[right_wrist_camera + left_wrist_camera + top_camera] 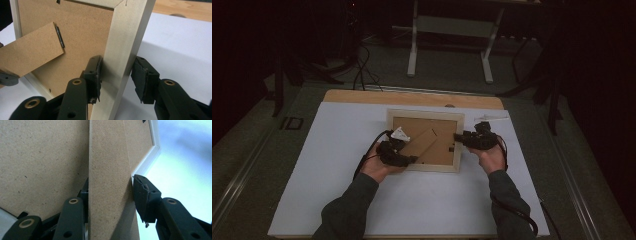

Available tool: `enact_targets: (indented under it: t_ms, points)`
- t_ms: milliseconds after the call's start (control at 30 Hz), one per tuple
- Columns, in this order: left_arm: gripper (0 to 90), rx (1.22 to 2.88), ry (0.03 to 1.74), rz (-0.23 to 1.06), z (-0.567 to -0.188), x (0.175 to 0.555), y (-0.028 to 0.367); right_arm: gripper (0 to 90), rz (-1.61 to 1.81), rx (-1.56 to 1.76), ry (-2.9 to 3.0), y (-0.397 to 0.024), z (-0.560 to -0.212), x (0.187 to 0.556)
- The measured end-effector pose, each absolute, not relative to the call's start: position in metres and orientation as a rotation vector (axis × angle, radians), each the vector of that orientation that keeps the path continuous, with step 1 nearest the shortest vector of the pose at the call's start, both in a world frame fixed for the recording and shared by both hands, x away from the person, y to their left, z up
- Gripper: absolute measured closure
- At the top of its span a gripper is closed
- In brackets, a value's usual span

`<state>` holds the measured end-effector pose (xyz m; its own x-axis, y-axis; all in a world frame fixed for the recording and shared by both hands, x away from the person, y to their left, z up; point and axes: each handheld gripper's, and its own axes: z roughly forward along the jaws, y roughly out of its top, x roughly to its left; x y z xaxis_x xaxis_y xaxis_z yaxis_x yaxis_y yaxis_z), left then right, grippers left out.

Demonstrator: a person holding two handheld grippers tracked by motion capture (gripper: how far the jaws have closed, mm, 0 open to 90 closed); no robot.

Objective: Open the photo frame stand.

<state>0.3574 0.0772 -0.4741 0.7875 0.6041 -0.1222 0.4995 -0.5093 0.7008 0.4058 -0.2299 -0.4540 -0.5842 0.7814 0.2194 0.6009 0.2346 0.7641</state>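
Note:
A pale wooden picture frame lies face down on the white sheet, its brown backing board facing up. A hinged brown stand strip runs across the backing. My left gripper is at the frame's near left corner. In the left gripper view its pads press both edges of the stand strip. My right gripper reaches in from the right, and its jaws clamp the frame's right rail, one pad on the inner side and one on the outer.
The white sheet covers a wooden table whose far edge shows bare. A small white object lies behind the right gripper. Metal legs of another table stand on the dark floor beyond. Cables trail back along both forearms.

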Motion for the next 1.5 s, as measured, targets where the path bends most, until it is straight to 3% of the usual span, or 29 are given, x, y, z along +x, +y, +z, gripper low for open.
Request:
enact_targets:
  t_ms: [1500]
  points:
    - [67.9,2.212,0.781,0.307,-0.465,0.353,0.062,62.4,1.258,1.196,2.178,-0.226,-0.434,0.395]
